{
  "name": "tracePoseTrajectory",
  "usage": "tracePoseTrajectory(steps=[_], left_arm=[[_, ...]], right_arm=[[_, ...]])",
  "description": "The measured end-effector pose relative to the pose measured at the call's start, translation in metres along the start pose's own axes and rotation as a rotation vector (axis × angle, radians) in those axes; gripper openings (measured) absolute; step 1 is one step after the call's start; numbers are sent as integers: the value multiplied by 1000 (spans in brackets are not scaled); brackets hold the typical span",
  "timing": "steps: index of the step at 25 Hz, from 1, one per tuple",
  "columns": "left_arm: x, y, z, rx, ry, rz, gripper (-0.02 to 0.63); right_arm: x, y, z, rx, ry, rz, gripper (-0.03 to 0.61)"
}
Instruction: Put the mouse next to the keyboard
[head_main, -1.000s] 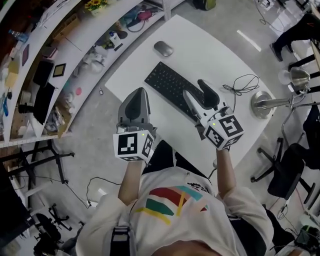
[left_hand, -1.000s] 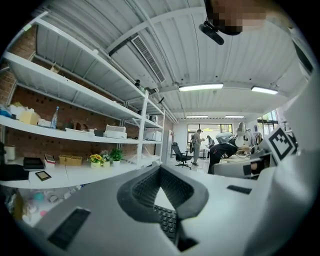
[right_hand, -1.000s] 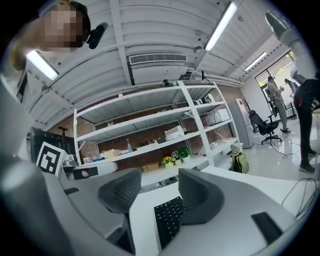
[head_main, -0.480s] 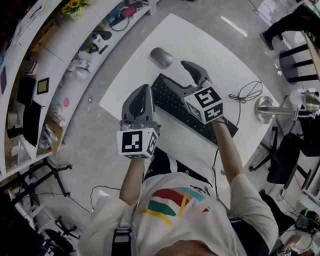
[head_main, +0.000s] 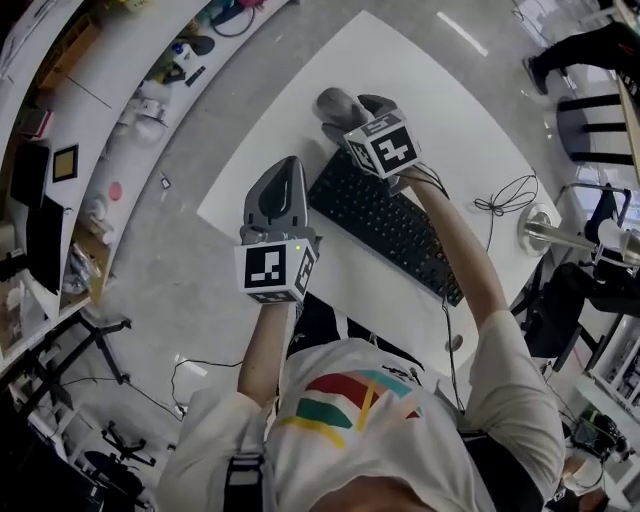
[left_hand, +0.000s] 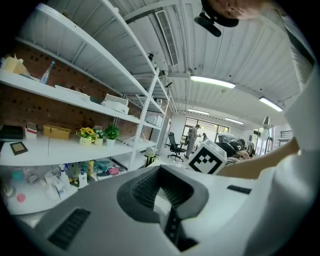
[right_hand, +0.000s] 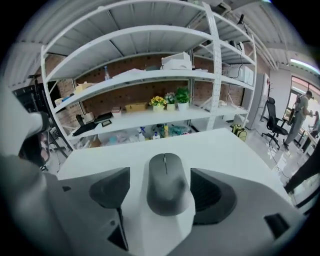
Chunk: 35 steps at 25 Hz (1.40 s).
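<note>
Our right tool (head_main: 350, 112) has swung past the flat black keyboard (head_main: 390, 222) to twelve o'clock. Its jaws are opening either side of the grey oval mouse (head_main: 332, 100) on the white surface (head_main: 400, 60), so pickup's next. Left tool (head_main: 285, 172) stays closed, empty.

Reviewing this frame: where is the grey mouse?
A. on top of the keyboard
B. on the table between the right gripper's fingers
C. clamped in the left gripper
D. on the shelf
B: the right gripper view shows the mouse lying on the white table between the fingers of the right gripper, which are opening.
</note>
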<state>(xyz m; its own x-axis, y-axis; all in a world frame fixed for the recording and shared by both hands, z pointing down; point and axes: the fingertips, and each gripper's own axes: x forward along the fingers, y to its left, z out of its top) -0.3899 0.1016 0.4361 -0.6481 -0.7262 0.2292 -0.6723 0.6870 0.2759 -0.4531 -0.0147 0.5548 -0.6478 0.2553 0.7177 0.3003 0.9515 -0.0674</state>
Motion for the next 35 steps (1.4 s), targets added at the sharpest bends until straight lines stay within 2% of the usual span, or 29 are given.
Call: tracePoseTrajectory(steps=[6, 17, 19, 21, 28, 35], left_arm=[[12, 16, -7, -31, 15, -2, 41], [18, 27, -19, -51, 45, -10, 41], [18, 26, -21, -48, 46, -11, 41], [16, 23, -22, -44, 48, -14, 41], [10, 5, -14, -19, 38, -37, 41], [-7, -12, -6, -13, 26, -68, 41]], right_arm=[[29, -10, -16, 1, 100, -7, 353], [30, -15, -15, 7, 133, -10, 350], [31, -16, -14, 1, 144, -14, 308], [30, -15, -15, 1, 149, -16, 306], [23, -16, -11, 46, 118, -34, 304], [-29, -1, 9, 118, 18, -63, 304]])
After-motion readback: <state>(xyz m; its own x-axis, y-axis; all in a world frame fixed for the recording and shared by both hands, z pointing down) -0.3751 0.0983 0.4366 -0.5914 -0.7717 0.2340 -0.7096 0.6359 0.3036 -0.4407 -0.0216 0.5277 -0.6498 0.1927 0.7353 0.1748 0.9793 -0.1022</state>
